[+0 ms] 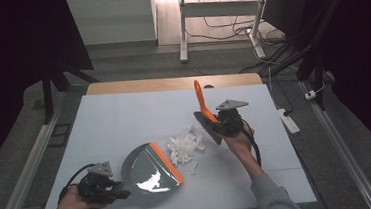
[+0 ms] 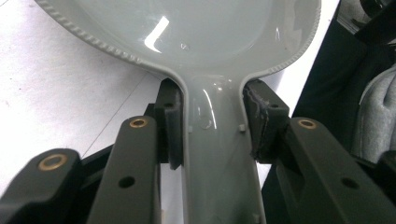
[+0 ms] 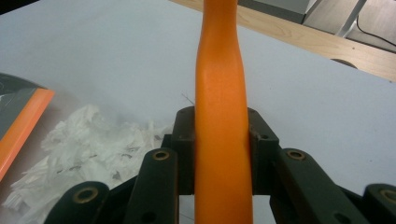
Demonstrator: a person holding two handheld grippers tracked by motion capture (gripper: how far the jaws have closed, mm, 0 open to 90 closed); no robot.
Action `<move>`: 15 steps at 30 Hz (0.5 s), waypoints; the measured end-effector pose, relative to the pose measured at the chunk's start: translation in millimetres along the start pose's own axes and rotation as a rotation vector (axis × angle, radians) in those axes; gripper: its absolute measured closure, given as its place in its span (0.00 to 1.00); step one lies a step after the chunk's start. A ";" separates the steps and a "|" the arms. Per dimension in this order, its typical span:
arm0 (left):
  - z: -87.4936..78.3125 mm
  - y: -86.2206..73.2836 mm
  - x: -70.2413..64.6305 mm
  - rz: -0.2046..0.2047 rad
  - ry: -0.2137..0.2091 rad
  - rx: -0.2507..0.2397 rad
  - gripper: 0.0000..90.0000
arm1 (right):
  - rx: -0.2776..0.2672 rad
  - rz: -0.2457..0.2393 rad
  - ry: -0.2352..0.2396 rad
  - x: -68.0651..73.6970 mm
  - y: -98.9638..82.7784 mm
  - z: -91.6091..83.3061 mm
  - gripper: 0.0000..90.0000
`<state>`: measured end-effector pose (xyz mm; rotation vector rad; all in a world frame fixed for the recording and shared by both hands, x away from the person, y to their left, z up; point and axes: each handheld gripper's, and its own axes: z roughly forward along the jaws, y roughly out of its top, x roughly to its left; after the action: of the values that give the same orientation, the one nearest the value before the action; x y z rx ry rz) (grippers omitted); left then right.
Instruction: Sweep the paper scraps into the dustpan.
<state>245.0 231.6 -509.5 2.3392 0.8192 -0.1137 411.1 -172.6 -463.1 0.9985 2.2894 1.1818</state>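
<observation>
A grey dustpan (image 1: 146, 175) with an orange lip (image 1: 166, 162) lies on the white table top (image 1: 109, 120), its mouth facing a pile of white paper shreds (image 1: 184, 147). My left gripper (image 1: 117, 192) is shut on the dustpan's handle (image 2: 217, 154), one pad on each side. My right gripper (image 1: 218, 124) is shut on the orange handle (image 3: 221, 140) of a small brush (image 1: 205, 115). The brush's dark bristle head (image 1: 207, 128) hangs just right of the shreds, and its handle points up and away. A few shreds (image 1: 154, 179) lie inside the pan.
The shreds (image 3: 79, 149) lie left of the brush handle in the right gripper view, beside the orange lip (image 3: 21, 126). A wooden strip (image 1: 172, 83) edges the table's far side. Desk legs and cables (image 1: 227, 26) stand on the floor beyond. A power strip (image 1: 289, 119) lies right of the table.
</observation>
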 end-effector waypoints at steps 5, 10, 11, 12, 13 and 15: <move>4.3 2.7 0.9 0.000 -0.005 0.016 0.68 | 0.020 -0.010 -0.013 0.8 0.9 7.5 0.78; 6.4 4.3 1.4 -0.008 -0.008 0.026 0.68 | 0.034 -0.017 -0.017 2.0 3.0 15.4 0.78; 6.9 4.4 1.5 -0.010 -0.010 0.027 0.68 | 0.035 -0.015 -0.016 2.5 3.4 16.8 0.78; 7.2 4.7 1.8 -0.012 -0.012 0.029 0.68 | 0.035 -0.016 -0.015 2.4 3.8 18.2 0.78; 7.8 5.0 2.1 -0.014 -0.014 0.031 0.68 | 0.036 -0.017 -0.015 2.4 4.0 19.4 0.78; 9.0 5.6 3.2 -0.021 -0.020 0.034 0.68 | 0.042 -0.015 -0.018 2.6 4.7 21.9 0.78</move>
<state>251.9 224.5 -514.4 2.3574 0.8387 -0.1613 424.5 -156.8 -471.9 1.0015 2.3124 1.1185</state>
